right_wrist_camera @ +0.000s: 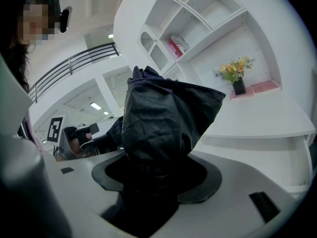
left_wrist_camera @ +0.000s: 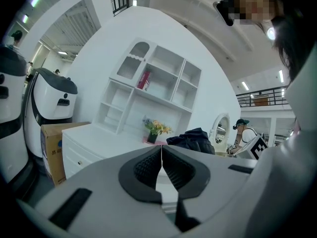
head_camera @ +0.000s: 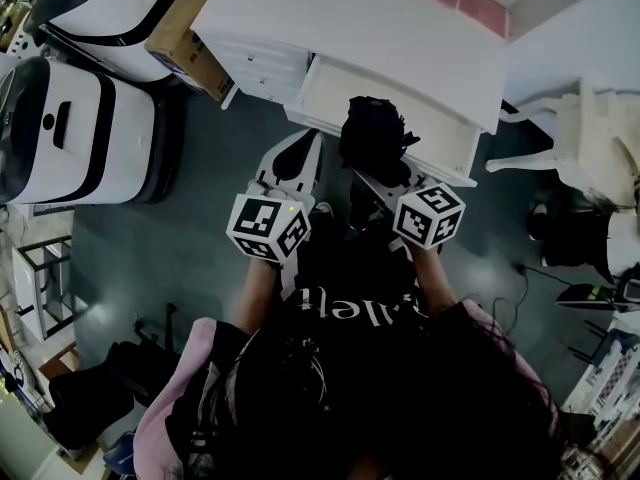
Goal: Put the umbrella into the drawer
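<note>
1. Hair and shoulders of the person fill the bottom of the head view. Both grippers are held out ahead, in front of the white counter (head_camera: pixel 380 18).
2. At the left, the left gripper (left_wrist_camera: pixel 161 155) has its jaws together, pad against pad, with nothing between them. It hangs just beside the left end of the drawer front. It has no job in this step, so it is best kept clear of the opening, ready to push the front shut afterwards.
3. The drawer (head_camera: pixel 330 88) stands open under the counter top. The part of its floor that shows is pale and bare, so there seems to be room.
4. The umbrella (head_camera: pixel 375 128) is folded, a black bundle of bunched cloth standing up out of the right gripper. It is over the middle of the drawer. I cannot tell whether it touches the drawer floor.
5. The right gripper (right_wrist_camera: pixel 156 170) is clamped on the umbrella's lower part.
   - I judge the step in hand to be lowering the umbrella in.
   - Tip it flat, long side along the drawer, and bring it down past the counter edge.
   - Open the jaws only once it rests on the floor.
   - Loose cloth may catch on the front wall, so tuck it inside first.
</note>
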Demonstrator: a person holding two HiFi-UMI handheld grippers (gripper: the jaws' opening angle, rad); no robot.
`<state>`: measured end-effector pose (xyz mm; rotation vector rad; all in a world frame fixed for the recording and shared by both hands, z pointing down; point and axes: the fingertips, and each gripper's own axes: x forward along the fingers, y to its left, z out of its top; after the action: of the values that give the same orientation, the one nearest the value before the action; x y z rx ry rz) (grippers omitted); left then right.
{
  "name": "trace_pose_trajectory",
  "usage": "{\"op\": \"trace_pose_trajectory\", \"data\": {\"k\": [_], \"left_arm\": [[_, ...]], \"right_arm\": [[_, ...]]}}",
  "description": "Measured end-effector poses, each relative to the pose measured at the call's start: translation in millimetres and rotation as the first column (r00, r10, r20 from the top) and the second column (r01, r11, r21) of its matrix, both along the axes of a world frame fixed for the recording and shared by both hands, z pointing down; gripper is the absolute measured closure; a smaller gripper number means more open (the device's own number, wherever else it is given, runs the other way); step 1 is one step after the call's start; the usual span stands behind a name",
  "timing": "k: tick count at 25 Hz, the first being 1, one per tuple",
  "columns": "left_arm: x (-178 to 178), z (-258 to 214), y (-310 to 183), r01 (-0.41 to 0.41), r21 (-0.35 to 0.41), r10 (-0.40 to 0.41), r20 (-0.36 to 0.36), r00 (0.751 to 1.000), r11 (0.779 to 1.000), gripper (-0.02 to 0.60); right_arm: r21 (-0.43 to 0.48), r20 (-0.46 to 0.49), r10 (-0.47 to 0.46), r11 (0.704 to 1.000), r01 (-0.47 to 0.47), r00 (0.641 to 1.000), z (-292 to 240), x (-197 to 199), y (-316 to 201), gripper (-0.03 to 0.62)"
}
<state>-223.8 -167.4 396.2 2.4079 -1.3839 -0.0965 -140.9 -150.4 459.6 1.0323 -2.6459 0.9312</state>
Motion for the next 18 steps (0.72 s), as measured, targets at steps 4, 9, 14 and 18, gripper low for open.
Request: {"op": "trace_pose_trajectory", "data": {"k": [4, 9, 14, 18], "left_arm": [[1, -2, -8, -0.013, 0.003, 0.013, -0.009, 1.000, 1.000, 0.565], [7, 1, -14, -0.024, -0.007, 0.024, -0.008, 1.000, 1.000, 0.565], [15, 3, -27, -0.009, -0.013, 0.009, -0.007, 1.000, 1.000, 0.565], [19, 7, -40, 0.010, -0.032, -0.010, -0.015, 1.000, 0.999, 0.565]], "right_arm": [[-0.013, -0.005, 0.013, 1.000, -0.013, 1.000, 1, 1, -5, 0.308], [-0.023, -0.003, 0.025, 0.999, -0.025, 1.000, 3, 6, -12, 0.309], [-0.028, -0.006, 0.016, 0.999, -0.017, 1.000, 6, 19, -28, 0.309], [-0.035, -0.009, 0.010, 0.999, -0.010, 1.000, 9, 29, -45, 0.308]]}}
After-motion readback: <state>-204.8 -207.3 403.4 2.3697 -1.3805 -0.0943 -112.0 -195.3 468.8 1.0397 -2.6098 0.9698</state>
